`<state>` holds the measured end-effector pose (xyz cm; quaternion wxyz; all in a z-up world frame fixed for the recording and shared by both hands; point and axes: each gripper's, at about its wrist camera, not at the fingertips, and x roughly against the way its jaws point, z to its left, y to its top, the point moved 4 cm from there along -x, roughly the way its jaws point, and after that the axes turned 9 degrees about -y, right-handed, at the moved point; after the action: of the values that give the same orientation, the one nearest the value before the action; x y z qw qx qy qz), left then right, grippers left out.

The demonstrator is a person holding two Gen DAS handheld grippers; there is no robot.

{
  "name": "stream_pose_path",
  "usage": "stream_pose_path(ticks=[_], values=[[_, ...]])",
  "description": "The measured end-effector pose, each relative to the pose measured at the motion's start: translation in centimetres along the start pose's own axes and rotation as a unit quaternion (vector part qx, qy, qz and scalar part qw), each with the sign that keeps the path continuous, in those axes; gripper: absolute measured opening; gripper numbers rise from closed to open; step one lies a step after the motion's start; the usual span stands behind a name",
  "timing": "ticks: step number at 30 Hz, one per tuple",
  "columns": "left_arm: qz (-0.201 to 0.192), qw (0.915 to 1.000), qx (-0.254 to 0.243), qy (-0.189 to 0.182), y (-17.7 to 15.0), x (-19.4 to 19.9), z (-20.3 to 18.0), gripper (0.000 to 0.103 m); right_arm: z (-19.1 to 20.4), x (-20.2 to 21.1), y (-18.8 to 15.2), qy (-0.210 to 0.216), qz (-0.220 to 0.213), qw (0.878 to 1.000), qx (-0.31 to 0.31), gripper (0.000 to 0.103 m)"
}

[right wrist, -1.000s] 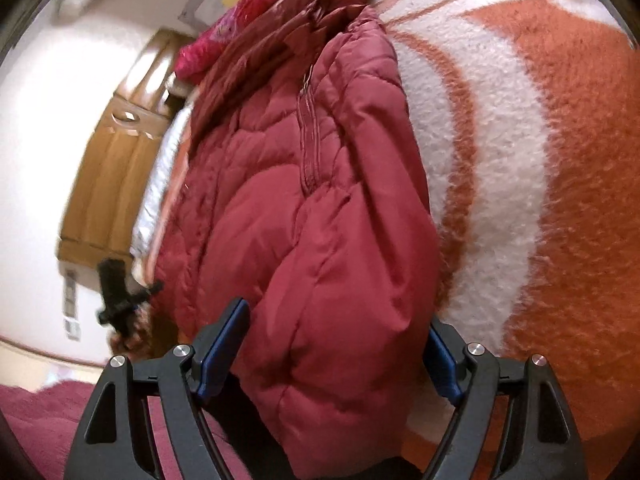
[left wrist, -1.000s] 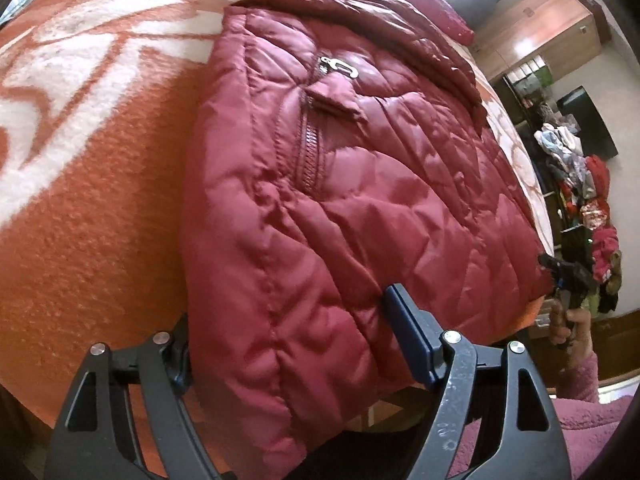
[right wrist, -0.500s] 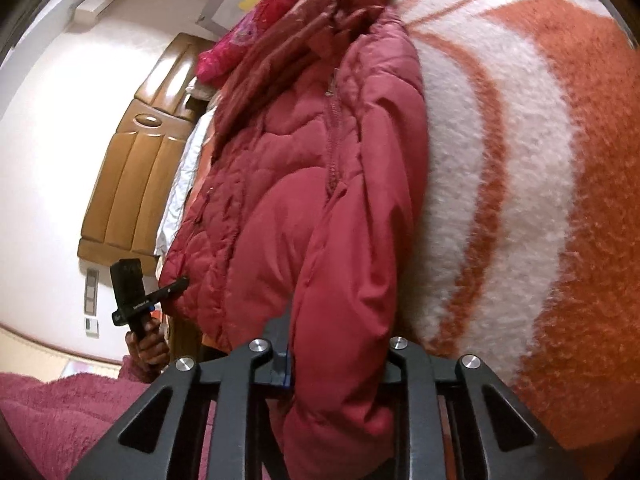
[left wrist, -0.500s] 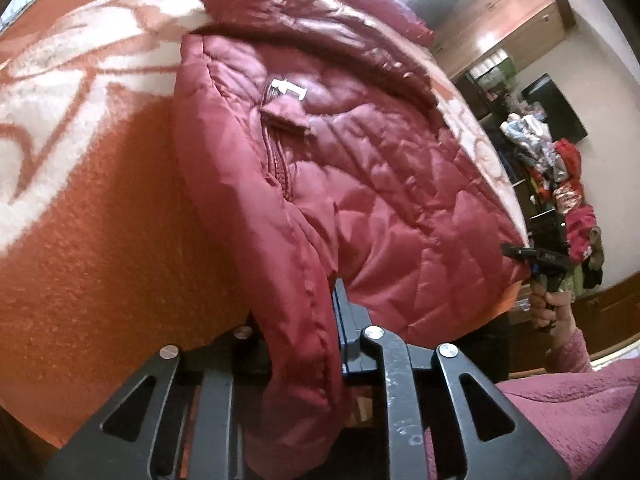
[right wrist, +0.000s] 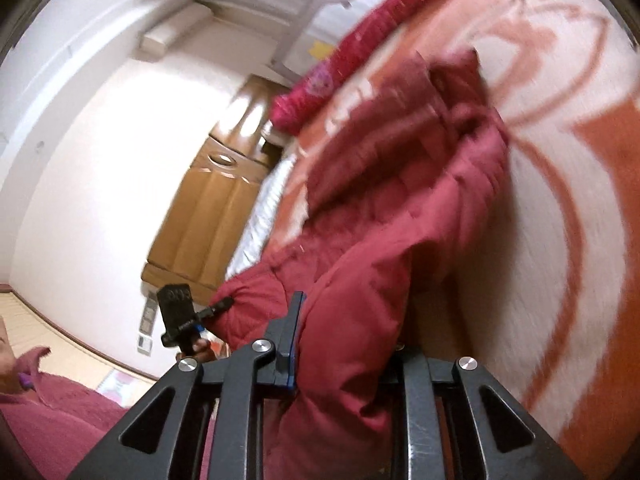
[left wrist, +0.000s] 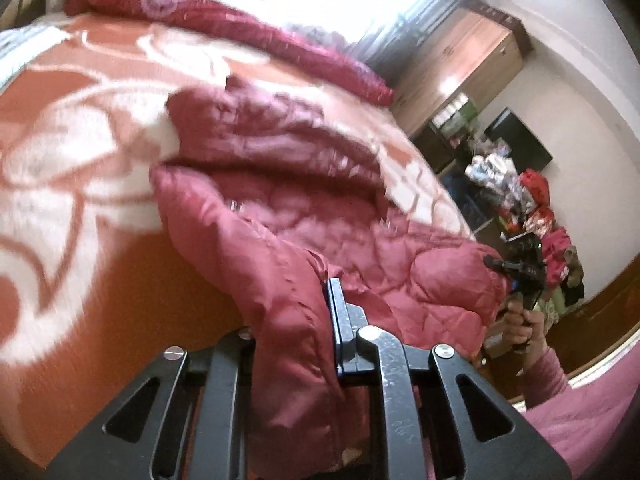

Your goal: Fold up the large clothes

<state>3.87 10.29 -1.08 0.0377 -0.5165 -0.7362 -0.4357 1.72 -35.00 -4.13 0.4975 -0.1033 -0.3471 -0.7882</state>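
Note:
A dark red quilted puffer jacket (left wrist: 280, 208) lies on an orange and white blanket (left wrist: 80, 208) on a bed. My left gripper (left wrist: 296, 320) is shut on the jacket's near hem corner and holds it lifted. My right gripper (right wrist: 344, 332) is shut on the other hem corner of the jacket (right wrist: 384, 216), also lifted. The near half of the jacket hangs raised between both grippers; its collar end rests on the blanket. Each view shows the other gripper at the jacket's far corner: the right one (left wrist: 516, 272), the left one (right wrist: 184, 316).
A red patterned bolster (left wrist: 224, 24) lies along the bed's far edge. A wooden wardrobe (left wrist: 460, 64) and a pile of clothes (left wrist: 528, 208) stand to the right. A wooden cabinet (right wrist: 212, 208) stands against the white wall beside the bed.
Both grippers have closed on the jacket's hem corners and lifted them up and toward the collar. The near half of the jacket has risen off the blanket.

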Motion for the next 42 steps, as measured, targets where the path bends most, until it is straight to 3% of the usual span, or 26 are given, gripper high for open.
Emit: stream_pose_path(ticks=[10, 14, 25, 35, 42], values=[[-0.076, 0.9971, 0.005, -0.004, 8.9, -0.7, 1.4, 0.014, 1.9, -0.1, 8.0, 0.004, -0.089, 0.996, 0.004, 0.021], [-0.085, 0.9963, 0.015, 0.005, 12.4, -2.3, 2.4, 0.015, 1.5, -1.5, 12.4, -0.017, -0.121, 0.992, -0.011, 0.021], [-0.092, 0.9928, 0.052, 0.055, 20.6, -8.2, 6.8, 0.015, -1.7, -6.3, 21.3, -0.077, -0.154, 0.982, -0.074, 0.021], [-0.071, 0.9867, 0.118, 0.087, 24.4, -15.2, 14.0, 0.017, -6.8, -12.5, 26.5, -0.132, -0.145, 0.972, -0.131, 0.027], [-0.056, 0.9842, 0.122, 0.116, 24.6, -18.5, 16.4, 0.017, -9.9, -15.7, 27.7, -0.154, -0.140, 0.967, -0.150, 0.027]])
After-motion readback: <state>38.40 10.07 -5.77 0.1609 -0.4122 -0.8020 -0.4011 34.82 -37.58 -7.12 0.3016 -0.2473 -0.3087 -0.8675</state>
